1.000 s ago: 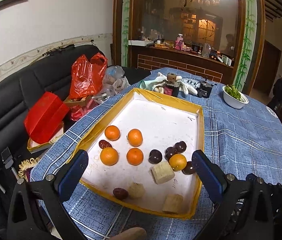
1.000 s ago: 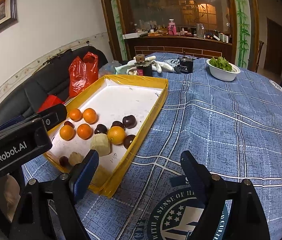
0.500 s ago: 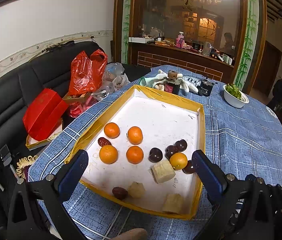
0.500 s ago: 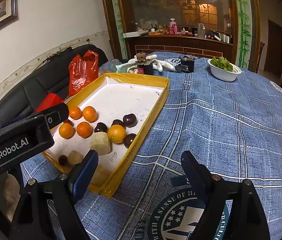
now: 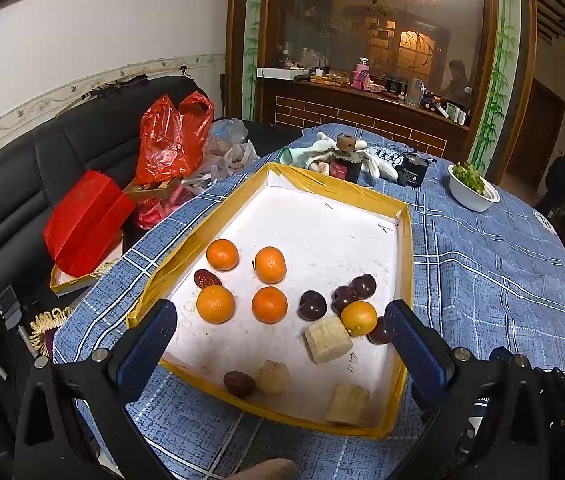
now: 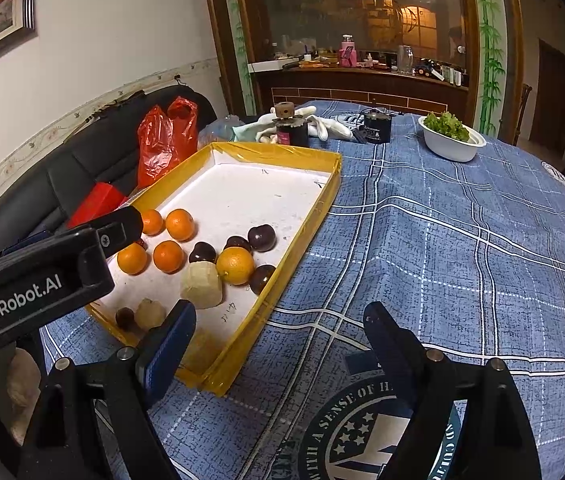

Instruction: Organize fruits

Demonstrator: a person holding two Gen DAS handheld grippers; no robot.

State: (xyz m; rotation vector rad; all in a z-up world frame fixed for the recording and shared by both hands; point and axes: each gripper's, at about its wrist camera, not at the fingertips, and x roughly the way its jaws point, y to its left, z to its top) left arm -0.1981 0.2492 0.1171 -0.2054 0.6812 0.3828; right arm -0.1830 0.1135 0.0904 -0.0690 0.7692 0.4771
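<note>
Here, fruit in the tray, both grippers empty

Both the left gripper (image 5: 278, 344) and right gripper (image 6: 278, 344) are spread wide, holding nothing. Four oranges (image 5: 269, 265) sit center-left in the yellow-rimmed tray (image 5: 405, 240); a fifth orange (image 5: 358, 318) lies lower right among dark plums (image 5: 311, 305).

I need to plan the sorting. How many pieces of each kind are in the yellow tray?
Oranges: 5
Dark plums: 4
Red dates: 2
Pale peeled chunks: 3
Total: 14 in the tray
</note>
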